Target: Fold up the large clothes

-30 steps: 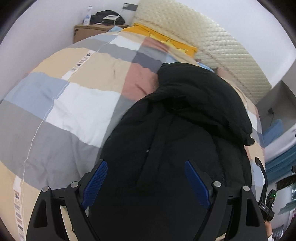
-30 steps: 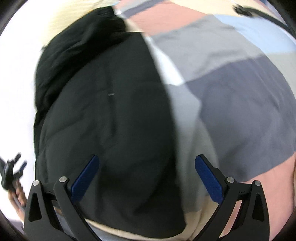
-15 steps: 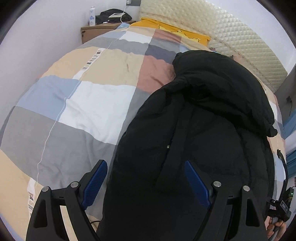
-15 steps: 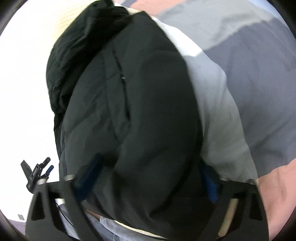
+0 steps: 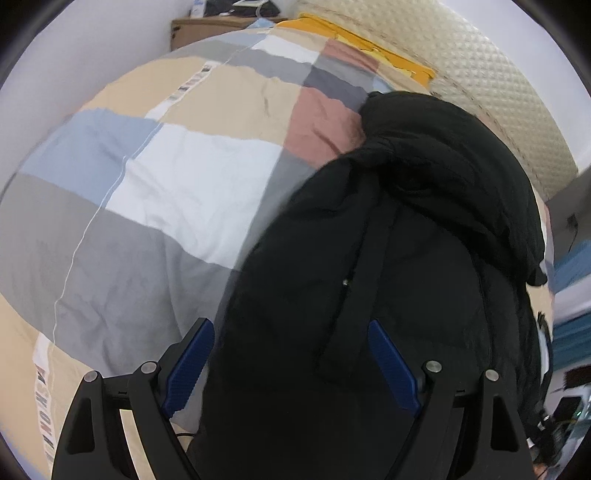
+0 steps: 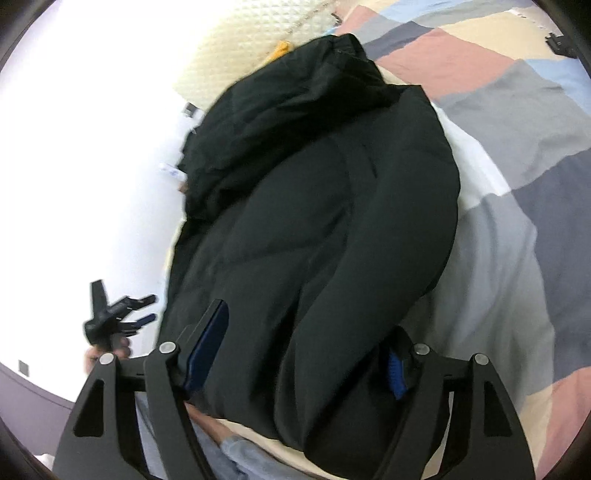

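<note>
In the left wrist view, a black padded jacket (image 5: 399, 266) fills the lower right and centre of the frame, its hood bunched at the upper right. It lies on a patchwork quilt (image 5: 155, 199) that covers the left and top. The left gripper (image 5: 291, 365) sits at the bottom centre with its jaws spread wide. The jacket's hem passes between the blue pads (image 5: 190, 363), but neither pad visibly presses on the cloth, so nothing is held. A quilted cream headboard (image 5: 491, 85) curves along the upper right, a yellow pillow (image 5: 354, 40) lies below it, and a wooden nightstand (image 5: 207, 29) stands at the top.

In the right wrist view, the jacket (image 6: 325, 206) takes up the centre, from the top down to the bottom edge. The right gripper (image 6: 303, 354) is at the bottom centre. Its jaws have just been closing and now hold a thick bulge of the jacket between them. The left pad (image 6: 208, 347) lies against the cloth, and the right pad is half buried in a fold. The quilt (image 6: 517, 206) runs down the right side, and the headboard (image 6: 258, 44) shows at the top. At the left edge, the other gripper (image 6: 142, 310) appears small and blurred against a white wall.
</note>
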